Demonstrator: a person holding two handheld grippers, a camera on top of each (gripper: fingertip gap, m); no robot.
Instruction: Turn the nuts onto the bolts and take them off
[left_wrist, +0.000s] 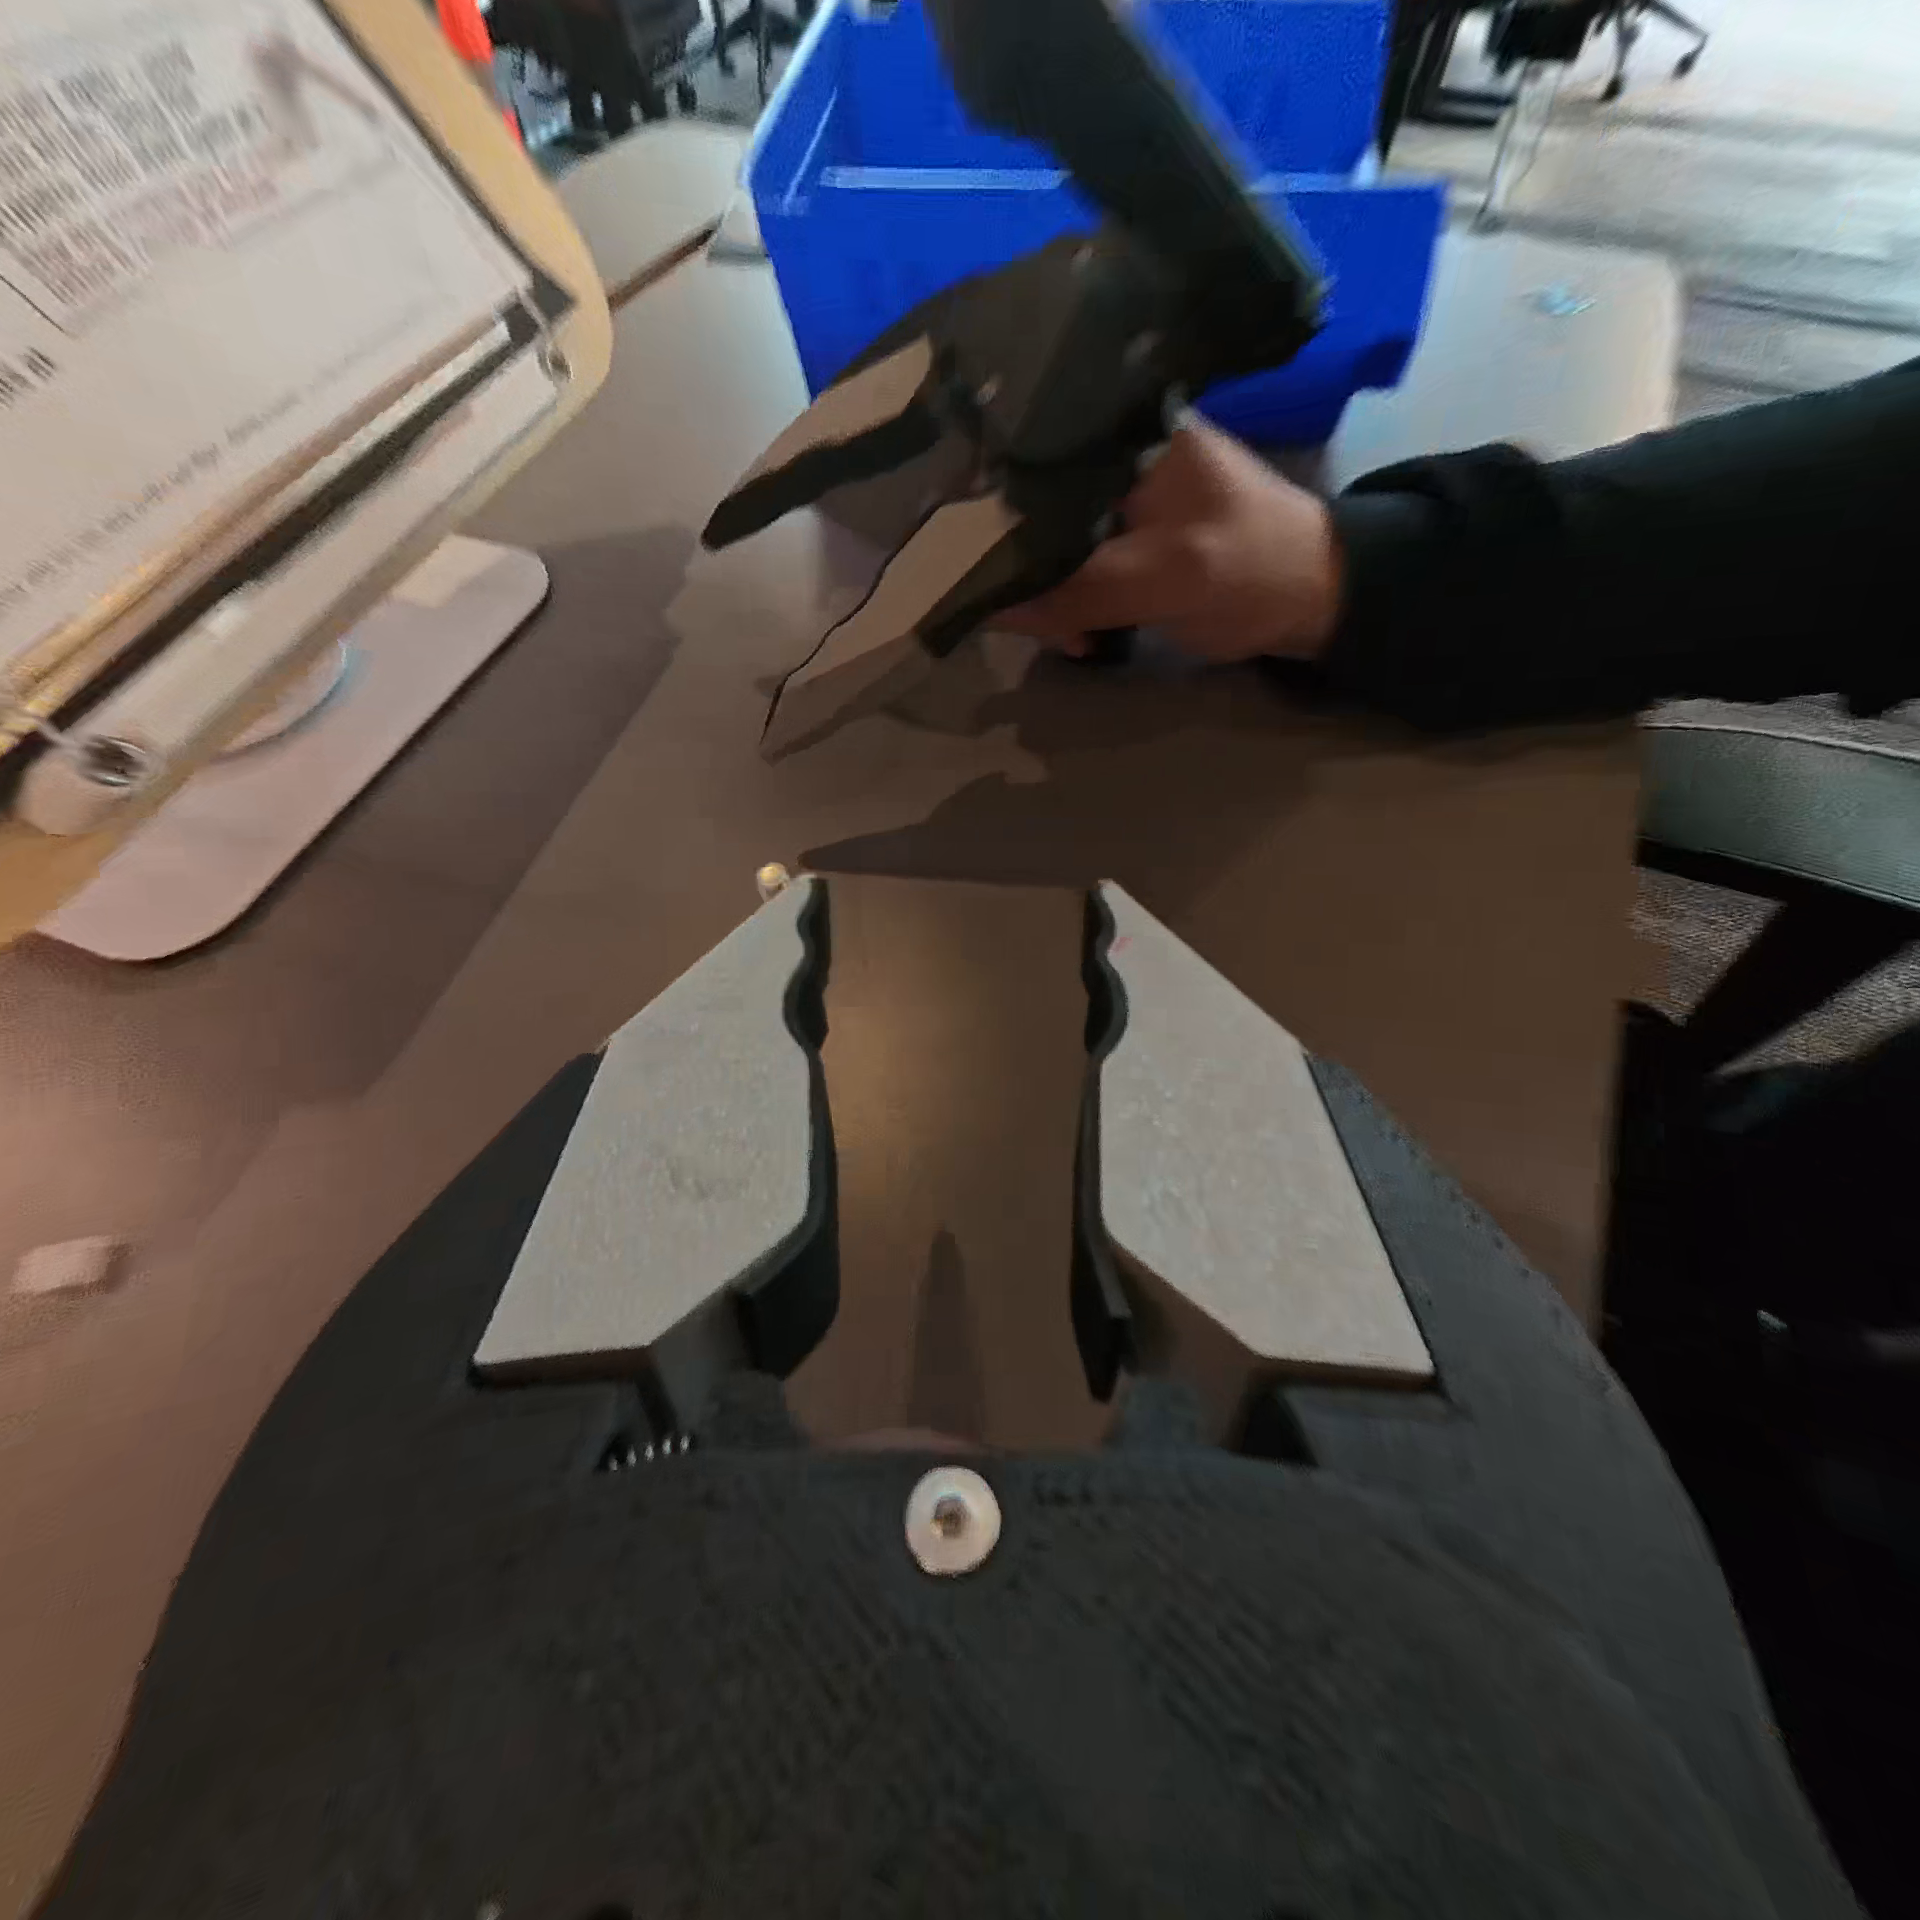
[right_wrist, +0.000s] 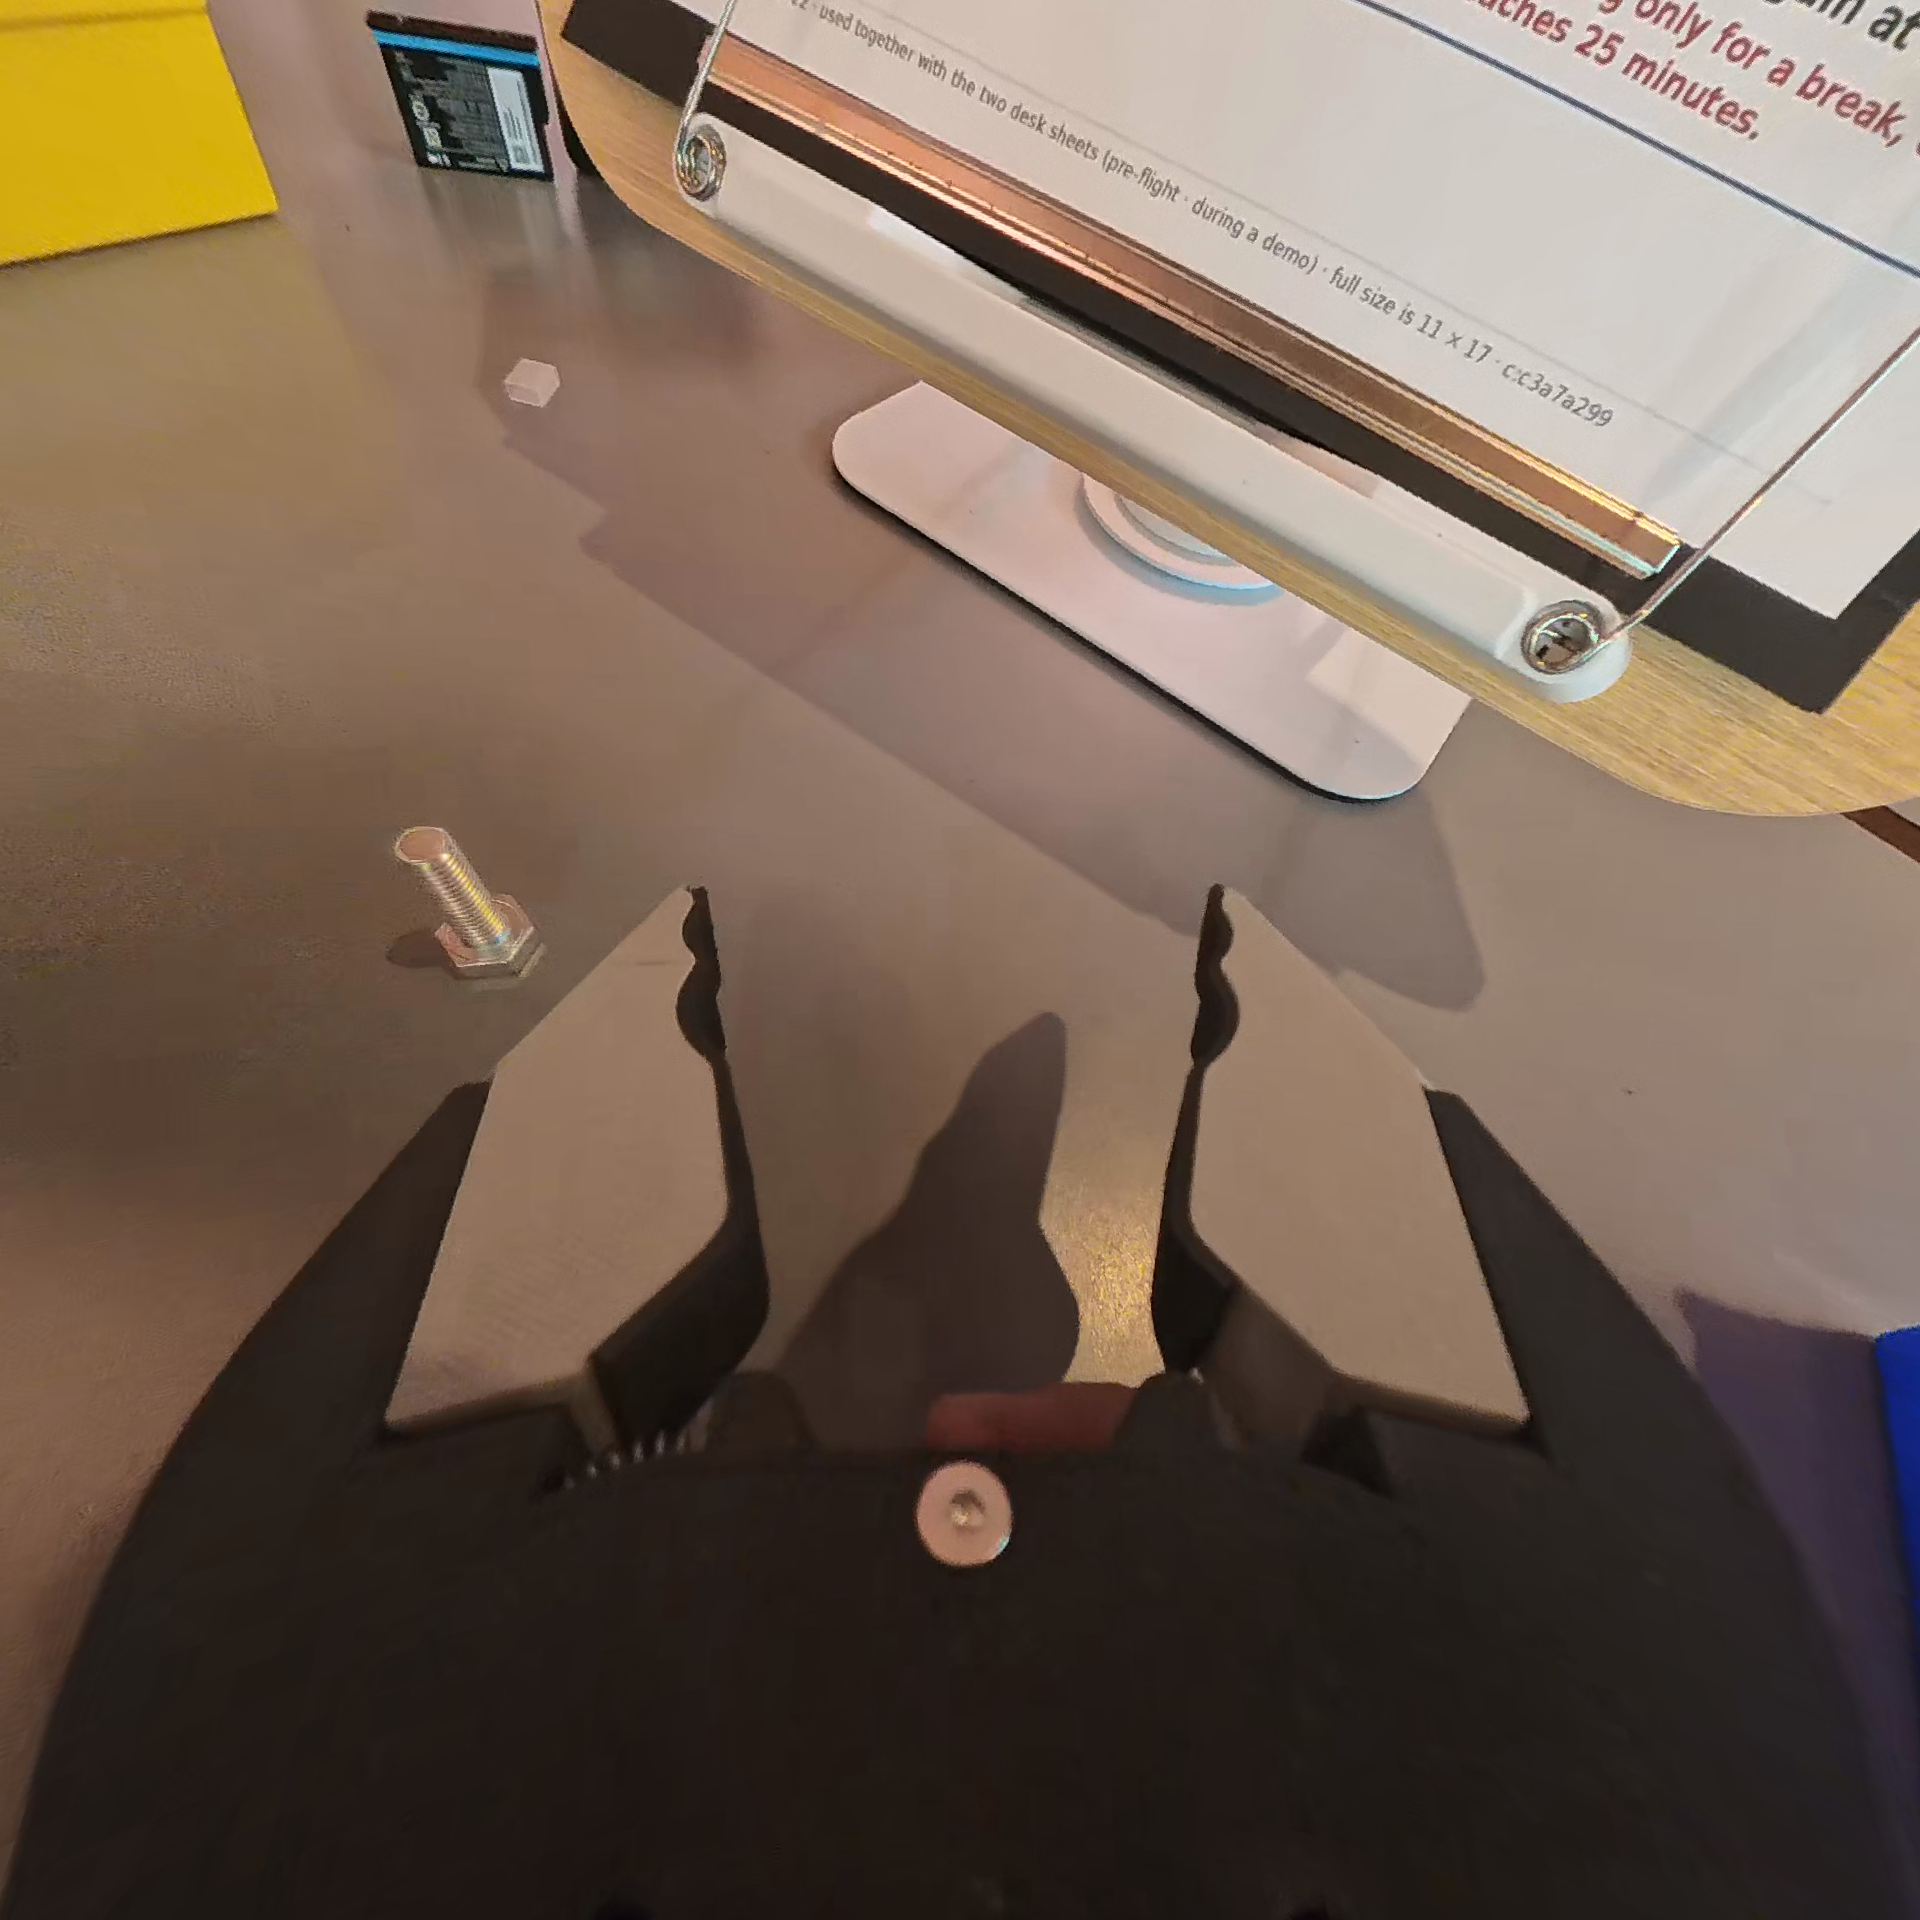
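The left gripper (left_wrist: 951, 894) hangs low over the brown table (left_wrist: 1299, 935) with its jaws apart and nothing between them. The right gripper (right_wrist: 956, 904) is likewise spread and empty, and in the left wrist view it sits further in on the table, in front of a blue bin (left_wrist: 1340, 260) that stands toward the far edge. One bolt (right_wrist: 462, 899) stands on its hexagonal head on the bare table surface, threaded shank pointing up and leaning slightly in the wide-angle picture; it lies just beside and outside the left-hand finger of the right gripper, apart from it. A small bright tip (left_wrist: 771, 876) at the left finger of the left gripper is probably the same bolt, though blur prevents confirmation. No nut is visible in either view; the flat piece under the bolt reads as its head, not a separate nut. A document stand (right_wrist: 1143, 582) with a white base occupies the table beyond the bolt, and a small dark card (right_wrist: 462, 99) and a yellow sheet (right_wrist: 114, 125) lie toward the far corner. The step in hand appears to be the first acquisition of the bolt. To perform it well, shift the right gripper sideways until the shank is centred between the jaws, descend without tipping the bolt, and close on the head or the lower shank, leaving the upper threads free for the nut. Keep the axis vertical, and hold the left gripper clear until a nut is located.
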